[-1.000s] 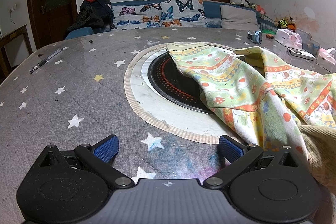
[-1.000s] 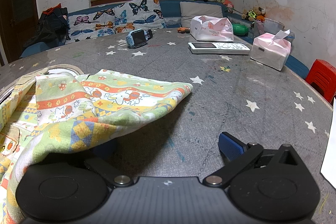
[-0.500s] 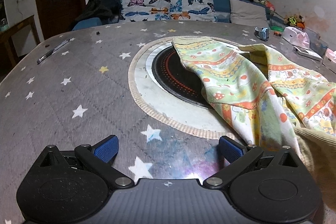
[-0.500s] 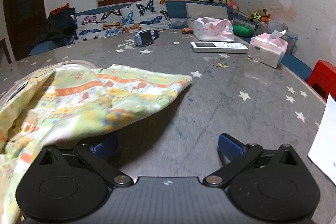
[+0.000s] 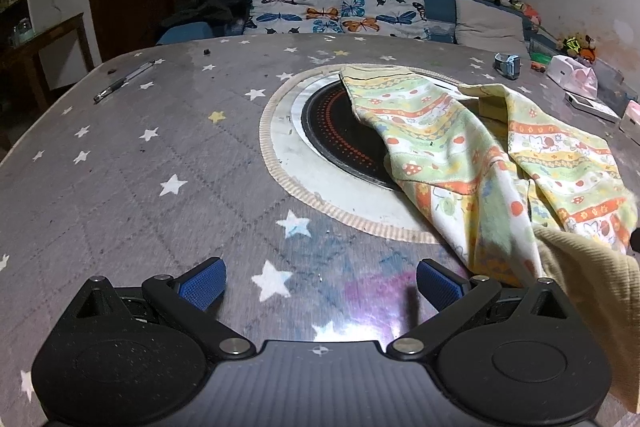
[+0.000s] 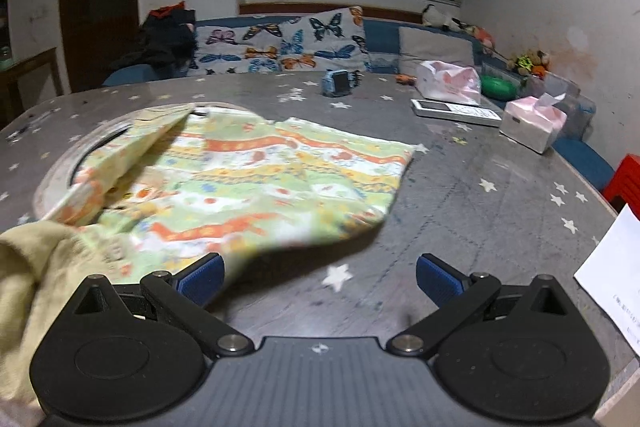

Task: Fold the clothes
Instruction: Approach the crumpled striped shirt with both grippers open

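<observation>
So left gripper [image 5: 318, 279] has its jaws wide apart over bare star-print table [image 5: 132, 187], nothing in them, patterned garment [image 5: 460, 155] rumpled to its right, draped half over the round hotplate [image 5: 340, 135]; right gripper [image 6: 318, 277] is spread too, empty, garment edge just beside its left finger

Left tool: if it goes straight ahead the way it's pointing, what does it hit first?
Probably nothing soon: the open left tool faces bare starred tablecloth; further on lies the round burner plate. The patterned garment sits right of that line. Depth unclear.
</observation>
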The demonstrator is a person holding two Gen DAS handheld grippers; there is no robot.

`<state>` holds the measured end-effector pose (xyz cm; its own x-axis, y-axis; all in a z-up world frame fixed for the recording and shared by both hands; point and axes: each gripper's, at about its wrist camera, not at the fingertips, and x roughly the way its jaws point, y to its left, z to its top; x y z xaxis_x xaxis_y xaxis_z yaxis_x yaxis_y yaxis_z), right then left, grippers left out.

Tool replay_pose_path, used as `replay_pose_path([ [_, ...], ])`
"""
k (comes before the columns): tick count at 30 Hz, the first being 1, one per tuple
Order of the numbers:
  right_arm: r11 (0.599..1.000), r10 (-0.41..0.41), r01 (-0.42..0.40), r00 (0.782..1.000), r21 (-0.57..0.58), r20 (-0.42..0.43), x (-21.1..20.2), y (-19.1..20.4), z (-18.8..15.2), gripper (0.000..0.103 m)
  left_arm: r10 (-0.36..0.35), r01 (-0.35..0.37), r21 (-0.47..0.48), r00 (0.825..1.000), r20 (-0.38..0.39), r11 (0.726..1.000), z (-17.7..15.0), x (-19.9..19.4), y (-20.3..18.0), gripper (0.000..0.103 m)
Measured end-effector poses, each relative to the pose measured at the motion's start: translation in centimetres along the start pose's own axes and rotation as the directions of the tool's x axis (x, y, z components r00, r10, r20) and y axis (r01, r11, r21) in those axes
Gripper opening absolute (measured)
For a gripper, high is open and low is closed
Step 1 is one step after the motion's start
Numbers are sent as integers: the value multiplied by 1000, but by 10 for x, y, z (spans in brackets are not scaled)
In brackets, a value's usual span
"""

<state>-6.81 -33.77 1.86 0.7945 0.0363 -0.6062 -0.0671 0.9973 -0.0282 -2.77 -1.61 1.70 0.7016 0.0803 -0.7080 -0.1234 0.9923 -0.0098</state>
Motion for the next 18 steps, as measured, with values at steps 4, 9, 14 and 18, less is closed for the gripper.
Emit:
replay_pose_path([
  [4,999,35,-35,999,-16,2,-11,10,-6,103,-6,6,-9,1000,0,1000,-2,-6,-1,103],
  [9,997,57,-57,998,-42,10,-19,19,-9,103,-12,12,-16,1000,7,1000,-5,-14,-2,103],
  [14,996,66,-65,998,-55,15,-21,23,-8,103,-11,12,-14,1000,7,1000,-6,-18,-5,103],
  [18,996,66,-65,998,-60,19,-23,25,-9,103,-15,15,-15,1000,5,1000,-8,-20,-7,103],
])
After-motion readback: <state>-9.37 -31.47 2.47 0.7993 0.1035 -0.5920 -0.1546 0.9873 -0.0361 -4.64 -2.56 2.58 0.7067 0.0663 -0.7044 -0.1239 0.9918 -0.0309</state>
